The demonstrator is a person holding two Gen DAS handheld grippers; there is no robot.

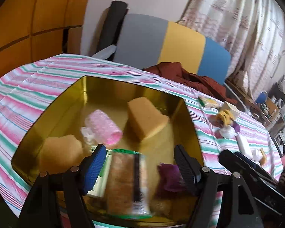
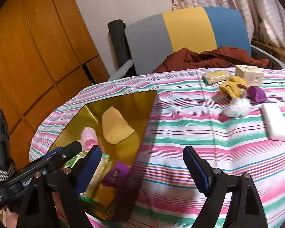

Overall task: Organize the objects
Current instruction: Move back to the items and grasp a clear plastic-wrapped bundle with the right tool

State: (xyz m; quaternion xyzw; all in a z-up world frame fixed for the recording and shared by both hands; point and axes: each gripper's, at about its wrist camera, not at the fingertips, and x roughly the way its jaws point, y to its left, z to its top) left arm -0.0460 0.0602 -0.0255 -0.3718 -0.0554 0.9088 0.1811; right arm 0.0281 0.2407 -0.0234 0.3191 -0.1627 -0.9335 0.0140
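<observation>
An open gold tin point(image 1: 53, 102) sits on the striped tablecloth point(image 2: 180, 133). Inside it lie a yellow sponge point(image 1: 146, 117), a pink hair roller point(image 1: 104, 129), a tan sponge point(image 1: 60, 152), a blurred snack packet point(image 1: 123, 178) and a purple item point(image 1: 169, 176). My left gripper point(image 1: 140, 148) hangs open over the tin's near end, the packet below its fingers and not pinched. My right gripper point(image 2: 142, 152) is open and empty over the cloth, just right of the tin point(image 2: 123, 102). Loose on the cloth at the right are a snack packet point(image 2: 216, 77), a cream box point(image 2: 248, 75), a yellow object point(image 2: 233, 87), a purple piece point(image 2: 257, 94), a white wad point(image 2: 236, 107) and a white bar point(image 2: 275, 123).
Behind the table stands a chair point(image 2: 188, 28) with a grey, yellow and blue back, a red-brown garment point(image 2: 209, 58) draped on it. A wooden wardrobe point(image 2: 28, 57) fills the left. Curtains hang at the back right. Open cloth lies between the tin and the loose objects.
</observation>
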